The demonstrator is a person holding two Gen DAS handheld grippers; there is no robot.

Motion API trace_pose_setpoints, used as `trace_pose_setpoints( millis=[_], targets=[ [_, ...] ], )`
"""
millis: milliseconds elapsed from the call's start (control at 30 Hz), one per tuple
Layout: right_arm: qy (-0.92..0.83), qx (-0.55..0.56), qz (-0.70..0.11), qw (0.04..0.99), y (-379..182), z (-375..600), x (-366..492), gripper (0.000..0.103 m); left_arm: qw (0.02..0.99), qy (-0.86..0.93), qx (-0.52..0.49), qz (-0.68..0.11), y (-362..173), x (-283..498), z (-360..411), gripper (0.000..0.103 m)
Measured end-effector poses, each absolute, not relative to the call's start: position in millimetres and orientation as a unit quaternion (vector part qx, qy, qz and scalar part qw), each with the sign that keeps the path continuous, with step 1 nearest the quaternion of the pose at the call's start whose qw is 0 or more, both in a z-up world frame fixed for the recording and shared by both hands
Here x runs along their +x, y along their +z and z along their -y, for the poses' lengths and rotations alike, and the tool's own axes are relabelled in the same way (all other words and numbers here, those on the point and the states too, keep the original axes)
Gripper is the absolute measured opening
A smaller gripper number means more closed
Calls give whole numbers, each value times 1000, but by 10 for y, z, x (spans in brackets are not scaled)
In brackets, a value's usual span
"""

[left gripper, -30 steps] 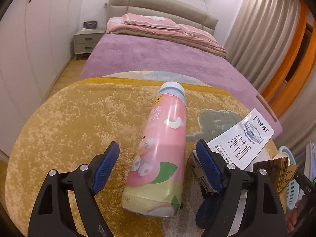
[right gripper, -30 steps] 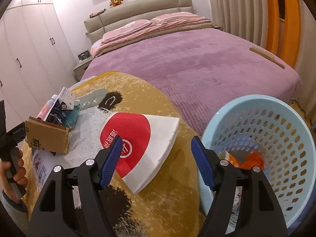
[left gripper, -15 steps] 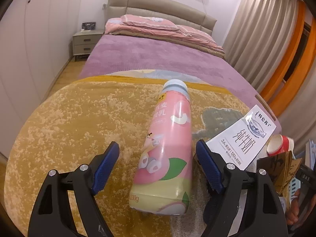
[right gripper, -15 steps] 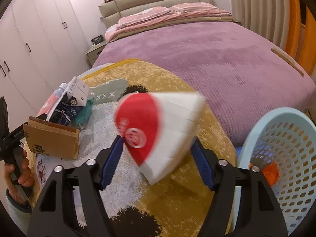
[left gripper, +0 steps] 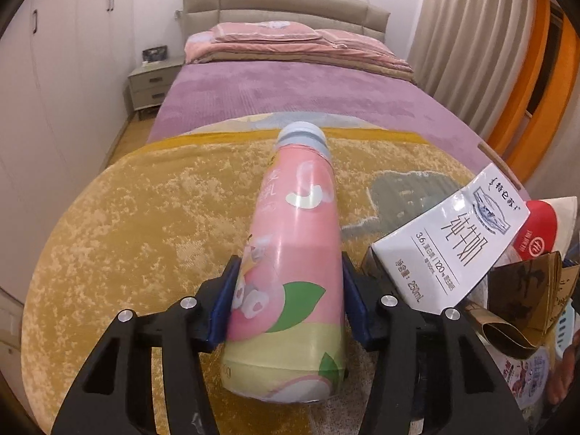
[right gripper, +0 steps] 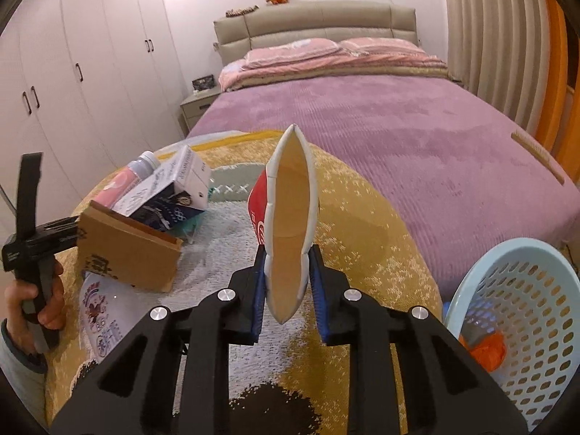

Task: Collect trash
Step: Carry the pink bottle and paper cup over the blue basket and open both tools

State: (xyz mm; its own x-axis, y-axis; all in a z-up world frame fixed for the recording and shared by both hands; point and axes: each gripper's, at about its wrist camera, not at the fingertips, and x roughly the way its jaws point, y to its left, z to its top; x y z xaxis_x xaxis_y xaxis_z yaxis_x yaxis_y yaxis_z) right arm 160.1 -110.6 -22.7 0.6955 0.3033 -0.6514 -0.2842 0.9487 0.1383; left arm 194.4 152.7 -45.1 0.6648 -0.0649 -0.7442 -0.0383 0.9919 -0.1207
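My left gripper (left gripper: pixel 288 301) is shut on a pink yogurt bottle (left gripper: pixel 295 250) with a grey cap, lying on the yellow rug (left gripper: pixel 145 217). My right gripper (right gripper: pixel 288 282) is shut on a flattened red and white paper cup (right gripper: pixel 288 224), held upright above the rug (right gripper: pixel 362 224). The cup also shows at the right of the left wrist view (left gripper: pixel 536 232). A light blue perforated basket (right gripper: pixel 525 311) stands at the lower right, with orange trash (right gripper: pixel 487 349) inside.
A white milk carton (left gripper: pixel 456 243) and a brown cardboard box (right gripper: pixel 127 250) lie on the rug beside the bottle, with a printed wrapper (right gripper: pixel 98 311) in front. A bed with a purple cover (right gripper: pixel 380 137) stands behind. White wardrobes (right gripper: pixel 72 72) line the left wall.
My left gripper closed on the pink bottle. My right gripper closed on the paper cup and lifted it upright off the rug; the basket slid toward the right edge of its view.
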Motion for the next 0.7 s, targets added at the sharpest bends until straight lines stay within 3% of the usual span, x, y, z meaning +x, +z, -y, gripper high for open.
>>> trace_pose_setpoints(
  millis=[700],
  targets=[
    [142,47,-282,948,325,1660,898,19,957,-37,-76,-279,352,1111,-1127,47]
  ],
)
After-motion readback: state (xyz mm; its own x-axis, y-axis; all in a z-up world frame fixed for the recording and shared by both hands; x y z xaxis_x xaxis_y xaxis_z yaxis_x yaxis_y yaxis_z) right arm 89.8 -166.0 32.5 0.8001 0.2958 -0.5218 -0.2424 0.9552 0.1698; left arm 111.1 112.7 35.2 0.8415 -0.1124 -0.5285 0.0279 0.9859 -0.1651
